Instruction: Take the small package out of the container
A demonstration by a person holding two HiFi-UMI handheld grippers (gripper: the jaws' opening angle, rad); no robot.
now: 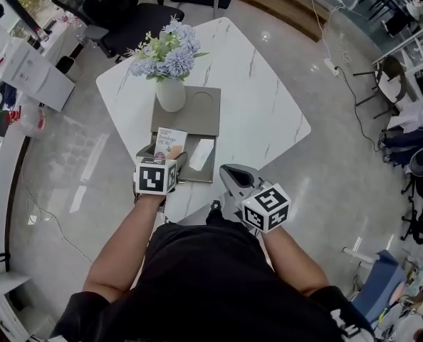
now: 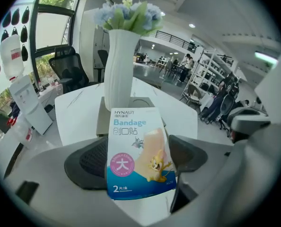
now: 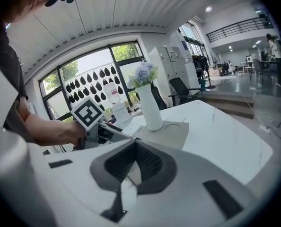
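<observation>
My left gripper [image 1: 170, 152] is shut on a small bandage package [image 1: 171, 140], white and blue with a cartoon print. It holds the package upright just above the near left end of the flat grey container [image 1: 210, 122] on the white marble table. In the left gripper view the package [image 2: 138, 152] stands pinched between the two dark pads [image 2: 91, 160], with the left gripper [image 2: 138, 159] closed round it. My right gripper [image 1: 234, 176] hangs at the table's near edge, right of the container. In its own view the right gripper [image 3: 136, 161] is shut with nothing in it.
A white vase of pale blue flowers [image 1: 170, 91] stands on the container's far half, beside a round recess [image 1: 209, 96]. A flat white packet [image 1: 201, 154] lies in the near half. Office chairs [image 1: 119, 9] stand beyond the table [image 1: 268, 84], a white cabinet [image 1: 26, 73] to the left.
</observation>
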